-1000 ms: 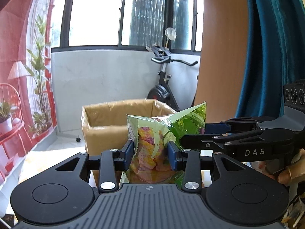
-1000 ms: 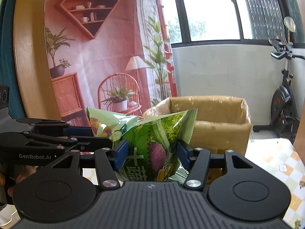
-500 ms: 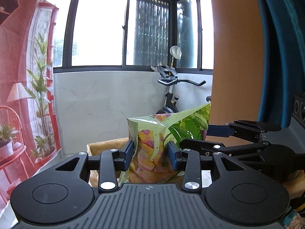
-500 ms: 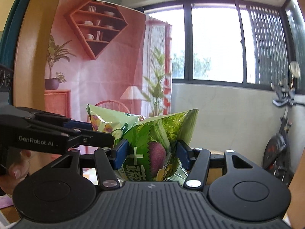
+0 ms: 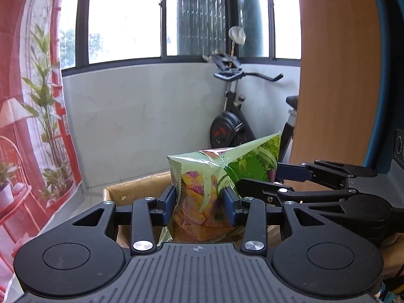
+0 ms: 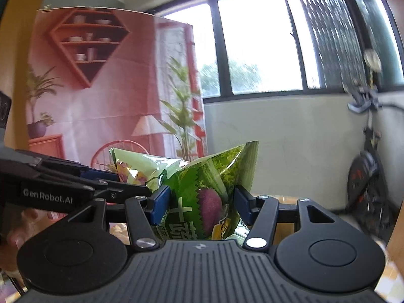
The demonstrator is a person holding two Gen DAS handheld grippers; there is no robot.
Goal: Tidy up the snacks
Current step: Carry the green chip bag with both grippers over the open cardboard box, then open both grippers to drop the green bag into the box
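A glossy green foil snack bag (image 5: 202,202), printed with purple and yellow vegetable chips and white characters, stood upright with its serrated top seam (image 6: 250,161) tilted. It was pinched on both sides, held aloft in front of an open brown cardboard box (image 5: 136,189) below and behind it.

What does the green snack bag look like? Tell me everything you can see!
The snack bag is shiny, crinkly green plastic with zigzag-cut sealed edges. It shows leafy greens, a purple vegetable, white characters, and orange-purple chips on its other face. It stands upright and puffy. The left gripper and right gripper both pinch it, in front of a cardboard box.
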